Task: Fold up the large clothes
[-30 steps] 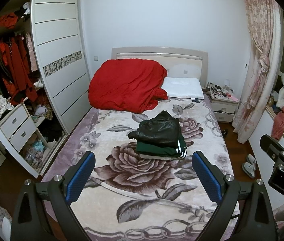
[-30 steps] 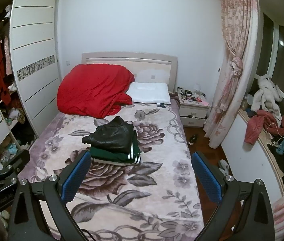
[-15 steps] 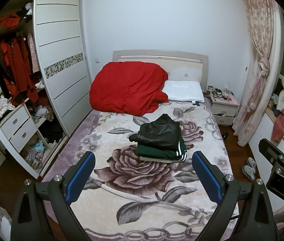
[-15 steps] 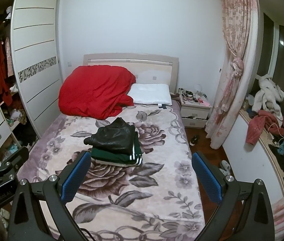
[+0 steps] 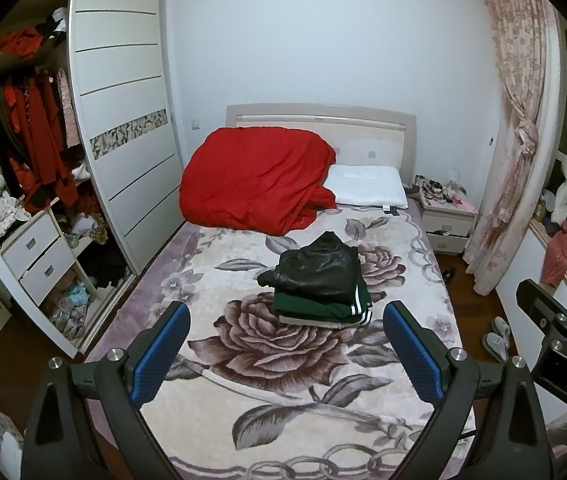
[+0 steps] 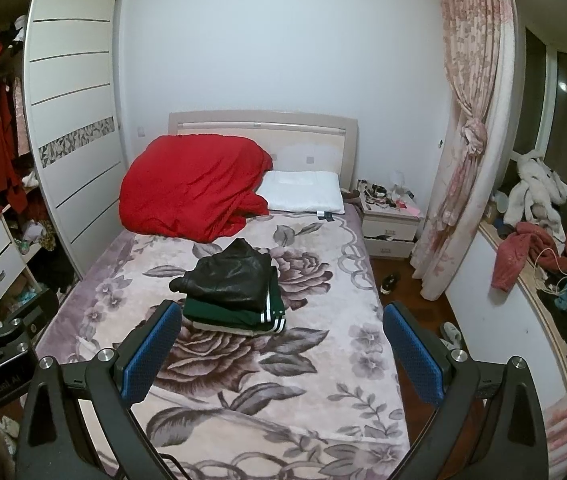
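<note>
A stack of folded clothes (image 5: 317, 282) lies mid-bed on the floral blanket (image 5: 283, 360): a black leather jacket (image 5: 315, 266) on top, a green garment with white stripes (image 5: 323, 308) under it. It also shows in the right wrist view (image 6: 231, 290). My left gripper (image 5: 285, 350) is open and empty, held above the foot of the bed, well short of the stack. My right gripper (image 6: 283, 350) is open and empty, likewise back from the stack. Each gripper's body shows at the edge of the other's view.
A red duvet (image 5: 255, 180) and white pillow (image 5: 367, 186) lie at the headboard. An open wardrobe (image 5: 27, 168) full of clothes stands left. A nightstand (image 5: 445, 220), pink curtain (image 5: 515, 140), slippers (image 5: 497, 338) and a cluttered window ledge (image 6: 531, 248) are on the right.
Both grippers have drawn back and tilted slightly, so the bed and the stack sit a little lower and farther in view. The jaws stay open.
</note>
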